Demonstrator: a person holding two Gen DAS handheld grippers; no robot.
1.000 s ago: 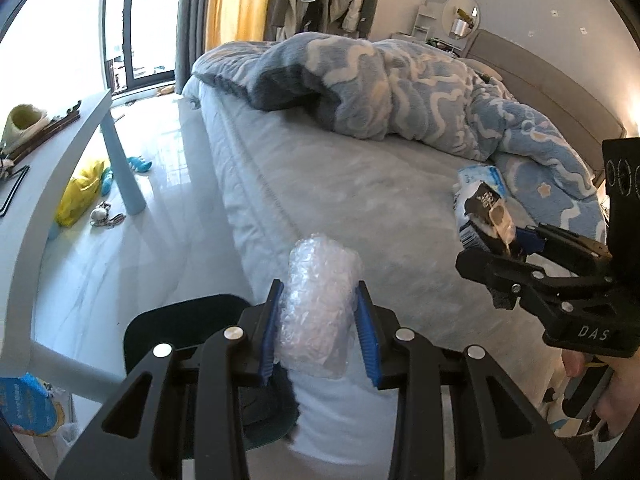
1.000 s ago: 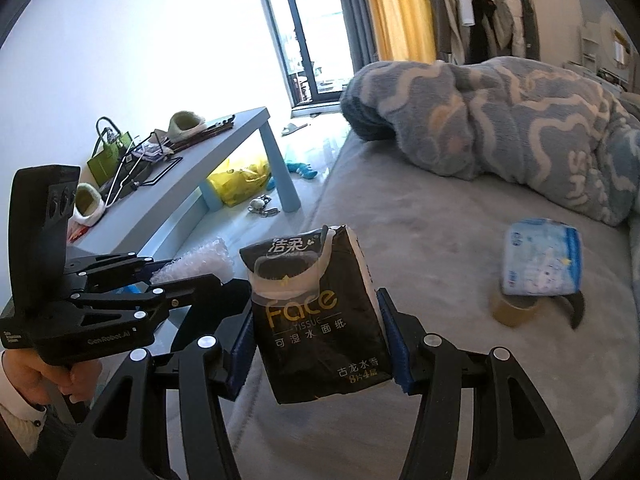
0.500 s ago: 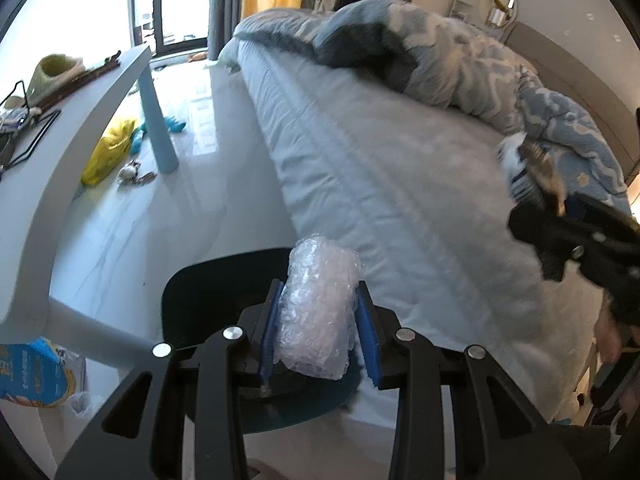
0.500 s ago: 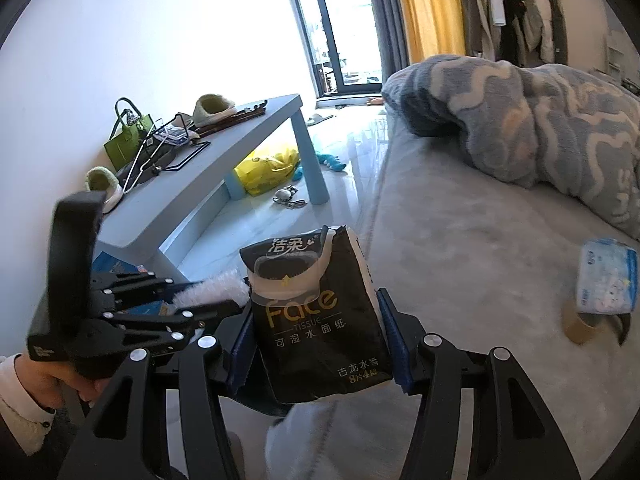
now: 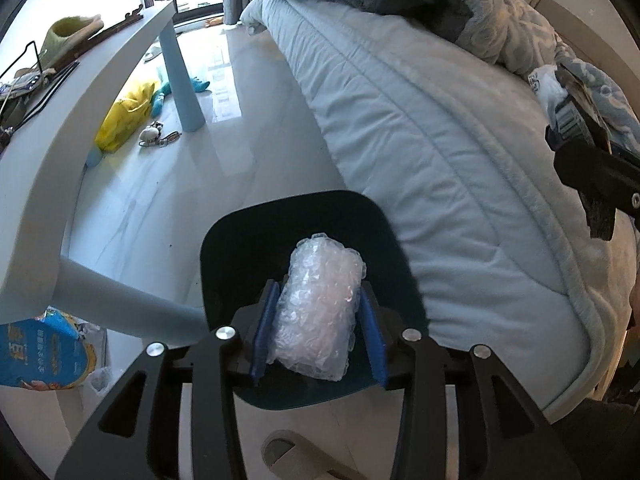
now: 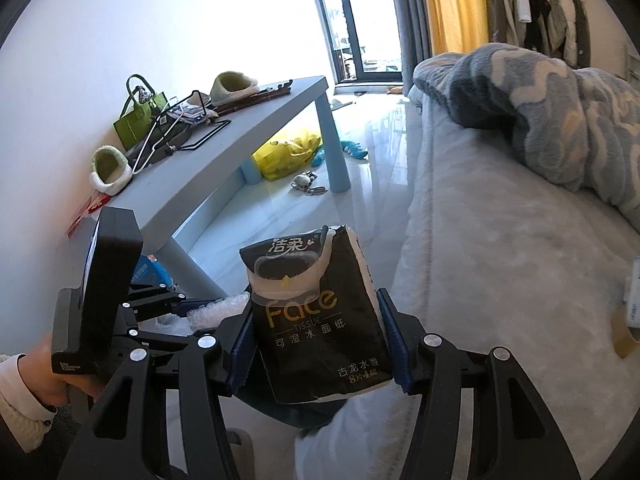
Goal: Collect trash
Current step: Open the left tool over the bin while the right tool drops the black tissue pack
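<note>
My left gripper (image 5: pixel 318 330) is shut on a roll of clear bubble wrap (image 5: pixel 320 304) and holds it right above the open dark teal trash bin (image 5: pixel 224 248) on the floor beside the bed. The left gripper also shows in the right wrist view (image 6: pixel 208 310). My right gripper (image 6: pixel 320 344) is shut on a black Face tissue pack (image 6: pixel 320 320), held over the bed's edge; it shows at the right edge of the left wrist view (image 5: pixel 588 152). The bin shows partly behind the pack (image 6: pixel 280 408).
A light blue bed (image 5: pixel 440 140) with a rumpled blanket (image 6: pixel 540 100) fills the right side. A blue low table (image 6: pixel 240 152) with a green bag, slippers and hangers stands left. A yellow bag (image 5: pixel 124 120) and small items lie on the floor. A tape roll (image 6: pixel 624 336) lies on the bed.
The left gripper has swung down and left off the bed with the bubble wrap; it now hangs over the bin. The right gripper has followed leftward with the tissue pack.
</note>
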